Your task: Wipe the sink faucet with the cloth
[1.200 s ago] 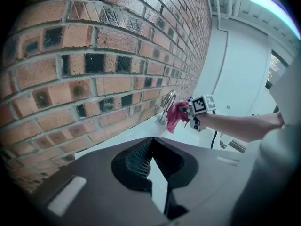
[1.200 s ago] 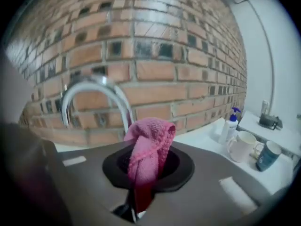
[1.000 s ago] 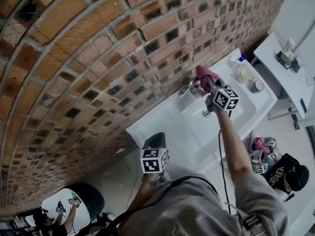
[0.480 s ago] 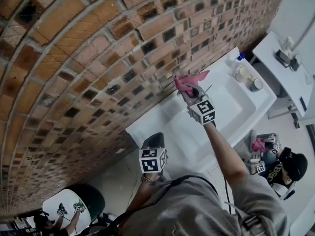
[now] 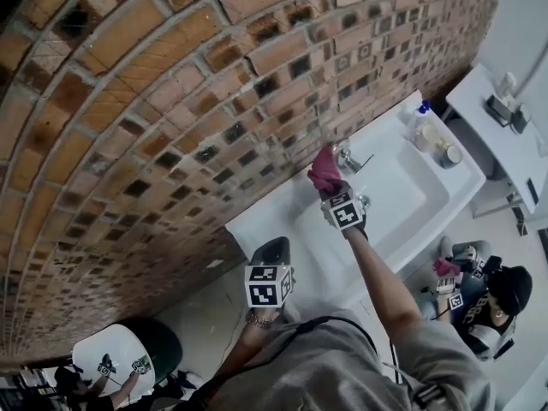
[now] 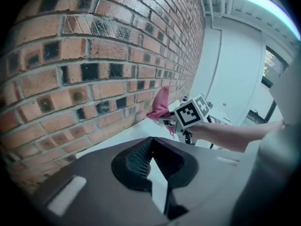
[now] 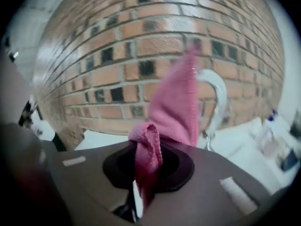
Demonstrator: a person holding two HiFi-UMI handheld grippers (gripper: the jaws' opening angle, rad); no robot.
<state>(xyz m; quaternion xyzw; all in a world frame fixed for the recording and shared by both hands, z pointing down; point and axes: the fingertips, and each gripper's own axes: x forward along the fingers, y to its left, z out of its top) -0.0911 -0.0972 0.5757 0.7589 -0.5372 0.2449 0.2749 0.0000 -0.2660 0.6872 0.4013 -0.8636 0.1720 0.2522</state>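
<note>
My right gripper (image 5: 329, 188) is shut on a pink cloth (image 5: 324, 169) and holds it up against the brick wall, just left of the chrome faucet (image 5: 349, 157). In the right gripper view the cloth (image 7: 171, 102) rises from the jaws of this gripper (image 7: 146, 166) and covers part of the curved faucet spout (image 7: 217, 100). The white sink (image 5: 402, 197) lies below. My left gripper (image 5: 272, 249) hangs low beside the sink's left end, away from the faucet. Its jaws (image 6: 153, 166) are shut with nothing in them, and the left gripper view shows the cloth (image 6: 160, 105) from the side.
A blue-capped bottle (image 5: 418, 114) and a small jar (image 5: 447, 153) stand at the sink's far right corner. A white side table (image 5: 501, 118) stands beyond. Another person (image 5: 492, 294) with grippers is at the lower right. The brick wall (image 5: 171, 101) runs close behind the faucet.
My right gripper has carried the pink cloth from over the faucet across to its left side, closer to the wall. The left gripper has stayed where it was.
</note>
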